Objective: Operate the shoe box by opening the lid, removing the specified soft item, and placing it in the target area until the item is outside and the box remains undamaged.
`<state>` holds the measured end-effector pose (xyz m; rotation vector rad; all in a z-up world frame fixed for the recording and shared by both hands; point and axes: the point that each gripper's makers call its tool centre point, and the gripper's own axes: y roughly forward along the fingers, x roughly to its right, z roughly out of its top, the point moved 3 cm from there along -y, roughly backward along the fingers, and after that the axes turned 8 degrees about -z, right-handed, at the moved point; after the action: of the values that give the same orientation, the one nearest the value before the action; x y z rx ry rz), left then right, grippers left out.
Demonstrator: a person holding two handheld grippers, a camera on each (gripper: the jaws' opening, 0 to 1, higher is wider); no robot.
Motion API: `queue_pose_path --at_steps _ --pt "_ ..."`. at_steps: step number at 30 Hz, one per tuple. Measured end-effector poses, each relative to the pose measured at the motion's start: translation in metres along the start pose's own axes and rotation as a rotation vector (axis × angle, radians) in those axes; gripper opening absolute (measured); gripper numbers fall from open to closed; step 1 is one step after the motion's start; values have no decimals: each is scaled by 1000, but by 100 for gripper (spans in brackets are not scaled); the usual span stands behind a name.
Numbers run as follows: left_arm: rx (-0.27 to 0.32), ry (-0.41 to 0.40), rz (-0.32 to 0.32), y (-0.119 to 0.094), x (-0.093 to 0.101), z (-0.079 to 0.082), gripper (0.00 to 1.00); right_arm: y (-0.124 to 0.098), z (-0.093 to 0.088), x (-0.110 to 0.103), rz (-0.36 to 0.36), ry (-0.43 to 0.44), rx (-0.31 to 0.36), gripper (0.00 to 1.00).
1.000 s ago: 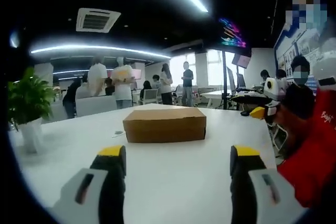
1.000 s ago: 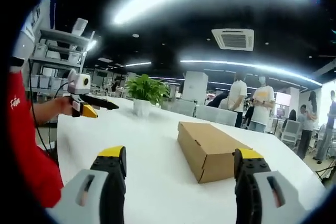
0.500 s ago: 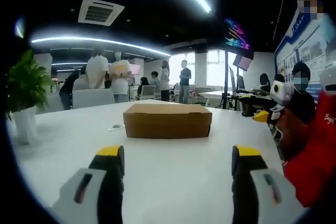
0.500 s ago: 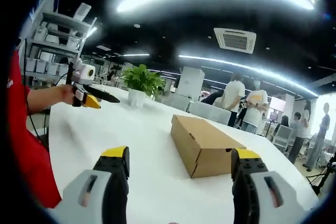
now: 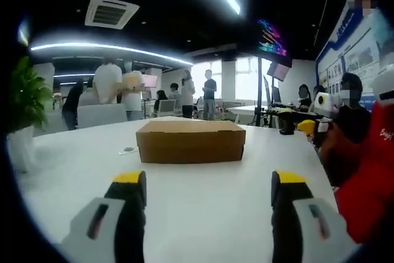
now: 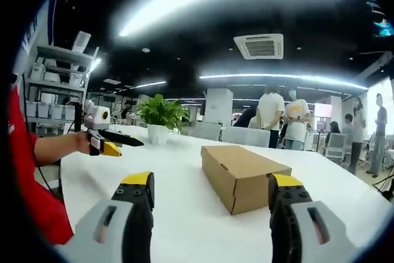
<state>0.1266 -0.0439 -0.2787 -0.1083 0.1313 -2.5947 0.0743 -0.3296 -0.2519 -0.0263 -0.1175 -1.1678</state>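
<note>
Left claw (image 5: 202, 183) jaws apart, empty, held above white desk (image 5: 203, 226); right claw (image 6: 211, 186) likewise spread, nothing gripped; closed cardboard shoe box (image 5: 190, 141) well ahead on desk, lid down, soft item hidden inside; potted plant (image 6: 161, 117) beyond; risk: crushing or tearing thin lid flap if pinched hard, or box sliding when pried one-sided.
</note>
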Motion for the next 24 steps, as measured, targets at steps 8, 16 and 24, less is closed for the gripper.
queue_pose_path --at_steps 8,16,24 --pt "-8 8 4 6 -18 4 85 5 -7 -7 -15 -96 -34 78" --pt "-8 16 -1 7 -19 6 85 7 -4 -7 -13 -106 -33 76" --pt "-9 21 -9 9 -19 9 85 6 0 -7 0 -50 -17 79"
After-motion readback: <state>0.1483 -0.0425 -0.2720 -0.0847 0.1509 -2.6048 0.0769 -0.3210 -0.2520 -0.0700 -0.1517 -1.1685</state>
